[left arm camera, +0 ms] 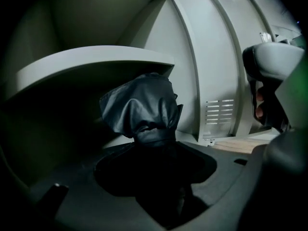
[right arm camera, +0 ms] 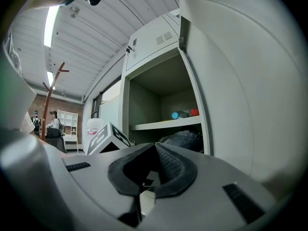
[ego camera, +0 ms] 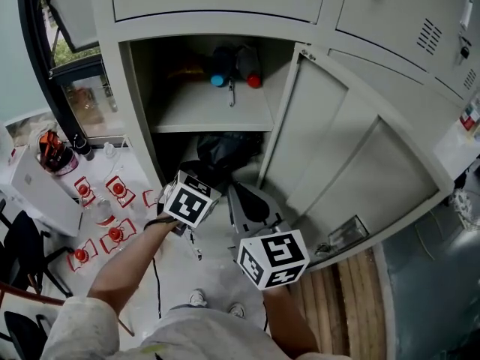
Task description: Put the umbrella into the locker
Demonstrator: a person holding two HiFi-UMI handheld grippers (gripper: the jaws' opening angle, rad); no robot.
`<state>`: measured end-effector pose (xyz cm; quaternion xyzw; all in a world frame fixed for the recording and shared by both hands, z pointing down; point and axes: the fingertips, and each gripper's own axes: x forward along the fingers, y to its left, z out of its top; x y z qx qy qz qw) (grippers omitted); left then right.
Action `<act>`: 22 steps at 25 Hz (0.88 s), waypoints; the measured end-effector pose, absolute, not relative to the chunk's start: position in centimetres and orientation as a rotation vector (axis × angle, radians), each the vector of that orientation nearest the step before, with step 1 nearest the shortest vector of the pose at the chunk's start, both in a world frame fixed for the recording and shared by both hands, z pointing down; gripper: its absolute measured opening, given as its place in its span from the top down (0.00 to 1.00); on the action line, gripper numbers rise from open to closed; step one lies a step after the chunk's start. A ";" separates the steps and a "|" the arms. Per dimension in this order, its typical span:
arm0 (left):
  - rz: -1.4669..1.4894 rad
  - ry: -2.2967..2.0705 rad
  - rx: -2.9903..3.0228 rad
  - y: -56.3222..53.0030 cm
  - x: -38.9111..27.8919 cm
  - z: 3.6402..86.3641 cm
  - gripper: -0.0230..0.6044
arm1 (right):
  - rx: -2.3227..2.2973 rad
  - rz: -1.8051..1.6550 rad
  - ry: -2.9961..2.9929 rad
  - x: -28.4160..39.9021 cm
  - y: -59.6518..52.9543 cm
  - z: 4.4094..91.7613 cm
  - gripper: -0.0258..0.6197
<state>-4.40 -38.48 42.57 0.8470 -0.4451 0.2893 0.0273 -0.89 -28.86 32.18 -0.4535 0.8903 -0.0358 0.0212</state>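
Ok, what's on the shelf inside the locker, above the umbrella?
On the shelf lie two dark items near the back, a blue-ended one and a red-ended one. Its left rear is in shadow; anything there can't be made out.

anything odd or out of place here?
Nothing spilled or damaged. The black folded fabric umbrella looks untidy: its canopy is loosely bunched past the strap, clamped in the left gripper under the grey locker shelf.

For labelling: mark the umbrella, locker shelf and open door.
umbrella [left arm camera: 142, 105], left gripper view, bunched fabric.
locker shelf [ego camera: 199, 107], head view, bare top.
open door [ego camera: 352, 171], head view, inner panel.
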 end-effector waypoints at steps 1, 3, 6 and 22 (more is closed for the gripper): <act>0.906 -1.371 2.629 -38.9 -4.3 42.5 0.56 | -1.417 -0.108 2.758 -0.8 -29.0 32.2 0.96; 0.934 -1.357 2.663 -39.9 -4.0 42.6 0.56 | -1.435 -0.106 2.754 -0.8 -29.4 32.4 0.96; 0.978 -1.327 2.683 -40.9 -3.6 42.9 0.56 | -1.457 -0.108 2.752 -0.9 -29.9 32.7 0.96; 1.044 -1.411 2.644 -47.3 -4.3 42.6 0.56 | -1.503 -0.103 2.777 -1.2 -32.9 33.6 0.96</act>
